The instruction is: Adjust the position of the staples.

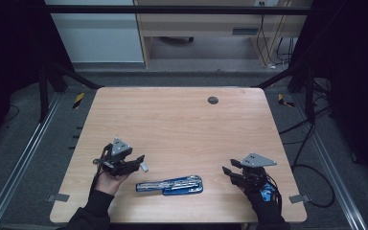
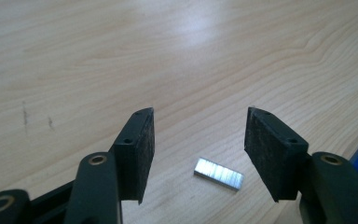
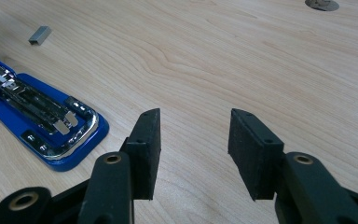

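**Item: opened blue stapler and loose staple strip, refill in hand**

I am holding my left gripper (image 2: 196,140) low over the wooden table (image 1: 182,124), with a short silver staple strip (image 2: 219,173) lying flat on the wood just below and between my spread jaws. The pads are touching nothing; I am gripping nothing as yet. I judge that I am lining up to pinch the strip across its narrow sides.

I am keeping the blue stapler (image 1: 172,185) to the right of that gripper, hinged fully open and lying flat, its chrome magazine (image 3: 42,109) facing up. It is lying that way, I judge, so the channel is exposed for loading the strip.

I am resting my right gripper (image 3: 193,147) on the far side of the stapler, jaws parted about as wide and pinching nothing, bare wood between the pads. The stapler's rounded end is sitting just left of its left jaw, near but apart. I judge that I am waiting there to steady the stapler body once the strip is being fed in.
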`<action>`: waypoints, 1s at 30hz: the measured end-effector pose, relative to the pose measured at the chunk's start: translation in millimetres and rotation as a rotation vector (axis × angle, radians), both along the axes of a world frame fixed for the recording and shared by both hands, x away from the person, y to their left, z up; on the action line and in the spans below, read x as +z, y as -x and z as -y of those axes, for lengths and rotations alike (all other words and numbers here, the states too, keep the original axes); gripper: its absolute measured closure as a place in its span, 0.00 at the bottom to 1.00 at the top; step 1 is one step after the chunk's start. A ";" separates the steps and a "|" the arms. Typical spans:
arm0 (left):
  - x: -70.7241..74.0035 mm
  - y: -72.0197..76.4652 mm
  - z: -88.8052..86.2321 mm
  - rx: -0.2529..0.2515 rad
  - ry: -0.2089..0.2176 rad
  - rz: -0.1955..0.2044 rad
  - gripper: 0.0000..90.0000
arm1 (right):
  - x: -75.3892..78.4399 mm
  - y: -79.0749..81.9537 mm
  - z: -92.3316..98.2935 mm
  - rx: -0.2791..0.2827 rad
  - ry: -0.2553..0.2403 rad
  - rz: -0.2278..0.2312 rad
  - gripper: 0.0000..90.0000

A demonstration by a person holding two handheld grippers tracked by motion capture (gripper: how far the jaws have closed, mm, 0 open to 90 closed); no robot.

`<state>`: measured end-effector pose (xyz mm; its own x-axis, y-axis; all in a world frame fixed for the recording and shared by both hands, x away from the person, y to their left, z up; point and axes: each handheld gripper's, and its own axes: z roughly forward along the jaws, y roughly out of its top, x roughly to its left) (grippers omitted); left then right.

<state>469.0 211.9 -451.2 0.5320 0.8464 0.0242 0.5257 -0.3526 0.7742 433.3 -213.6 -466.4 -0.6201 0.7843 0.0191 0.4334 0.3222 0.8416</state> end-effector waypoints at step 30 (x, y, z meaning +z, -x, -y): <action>-17.3 -0.3 11.8 -0.084 -0.132 -0.083 0.83 | -6.3 -2.6 -2.2 0.039 0.008 -0.045 0.69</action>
